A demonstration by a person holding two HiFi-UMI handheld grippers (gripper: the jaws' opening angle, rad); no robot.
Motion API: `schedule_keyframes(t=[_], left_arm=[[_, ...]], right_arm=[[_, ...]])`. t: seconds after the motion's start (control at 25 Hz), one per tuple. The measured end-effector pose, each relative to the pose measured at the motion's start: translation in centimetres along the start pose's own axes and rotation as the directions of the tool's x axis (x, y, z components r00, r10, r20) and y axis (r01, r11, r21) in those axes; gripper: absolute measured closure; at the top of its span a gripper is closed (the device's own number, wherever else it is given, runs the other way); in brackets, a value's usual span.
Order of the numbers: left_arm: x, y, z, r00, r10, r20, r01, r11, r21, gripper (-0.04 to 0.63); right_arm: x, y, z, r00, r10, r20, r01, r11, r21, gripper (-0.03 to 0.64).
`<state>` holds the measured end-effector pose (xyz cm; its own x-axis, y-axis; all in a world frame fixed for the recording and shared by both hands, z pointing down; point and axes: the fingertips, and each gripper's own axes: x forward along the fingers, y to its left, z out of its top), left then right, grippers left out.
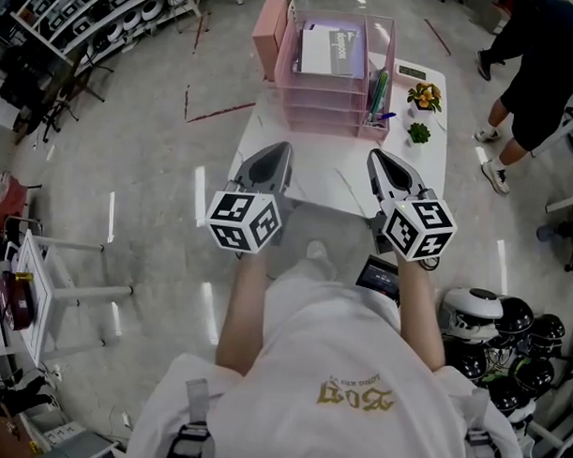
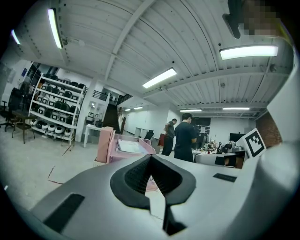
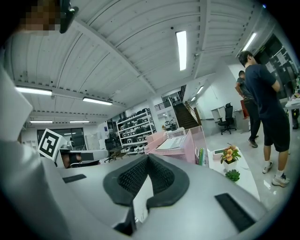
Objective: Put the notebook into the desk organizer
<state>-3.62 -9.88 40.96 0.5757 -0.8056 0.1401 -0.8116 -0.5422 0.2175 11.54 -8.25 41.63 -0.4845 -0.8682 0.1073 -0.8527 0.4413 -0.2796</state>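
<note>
The notebook point(image 1: 327, 49) is seen lying flat on the top tray of the pink organizer point(image 1: 288, 75), which is set at the far end of the white table point(image 1: 321, 182). The left gripper point(image 1: 281, 150) and the right gripper point(image 1: 376, 157) are held side by side on the near side of the organizer, well apart from it. Each has its jaws closed tip to tip, and nothing is gripped between them.

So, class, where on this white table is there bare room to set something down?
The near half of the table is bare, from the pink organizer to the front edge. The far end is crowded: organizer, pen holder, flower pot and small green plant at the right.
</note>
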Motion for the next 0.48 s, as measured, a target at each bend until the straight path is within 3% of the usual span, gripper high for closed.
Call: schedule_keyframes(t=[0.48], left_arm=[[-1.4, -0.6, -1.3, 1.000, -0.005, -0.028, 0.004, 1.000, -0.010, 0.580]], right_arm=[[-1.6, 0.6, -1.2, 0.999, -0.037, -0.006, 0.037, 0.999, 0.015, 0.606]])
